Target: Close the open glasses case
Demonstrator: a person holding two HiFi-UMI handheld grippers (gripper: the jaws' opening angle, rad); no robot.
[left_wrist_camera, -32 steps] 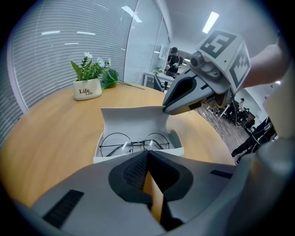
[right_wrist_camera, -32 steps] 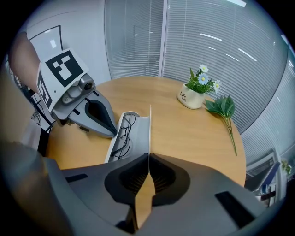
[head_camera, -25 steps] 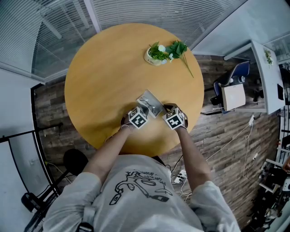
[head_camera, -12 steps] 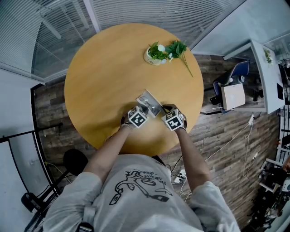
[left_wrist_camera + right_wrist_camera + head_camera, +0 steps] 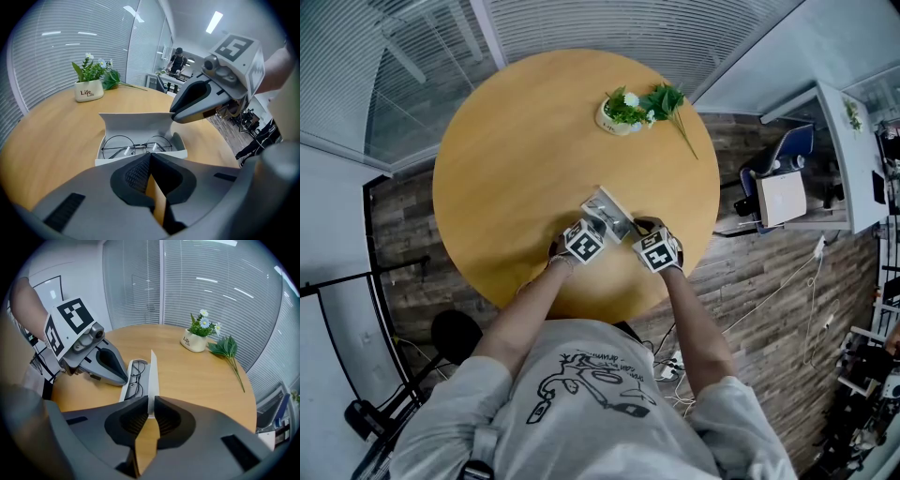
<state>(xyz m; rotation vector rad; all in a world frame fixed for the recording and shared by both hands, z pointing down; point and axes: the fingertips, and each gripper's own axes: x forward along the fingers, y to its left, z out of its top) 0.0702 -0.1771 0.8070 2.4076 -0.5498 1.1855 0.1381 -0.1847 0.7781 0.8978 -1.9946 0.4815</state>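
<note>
Both forearms (image 5: 546,298) reached forward over the counter (image 5: 516,159). The right tongs (image 5: 149,404) were clamped on the end of the upright lid (image 5: 152,376) of the open glasses case (image 5: 140,146), which lay near the counter's near edge. The left tongs (image 5: 150,157), pressed together and empty, pointed at its front wall.

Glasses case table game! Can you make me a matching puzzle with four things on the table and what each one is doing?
Things:
1. glasses
2. case lid
3. white flower pot
4. leafy sprig

What each is doing:
A. lying flat on the table beside the pot
B. standing up, pinched in the right gripper
C. lying inside the open case
D. standing on the far side of the table with small flowers in it

Right pairs: 1-C, 2-B, 3-D, 4-A.
</note>
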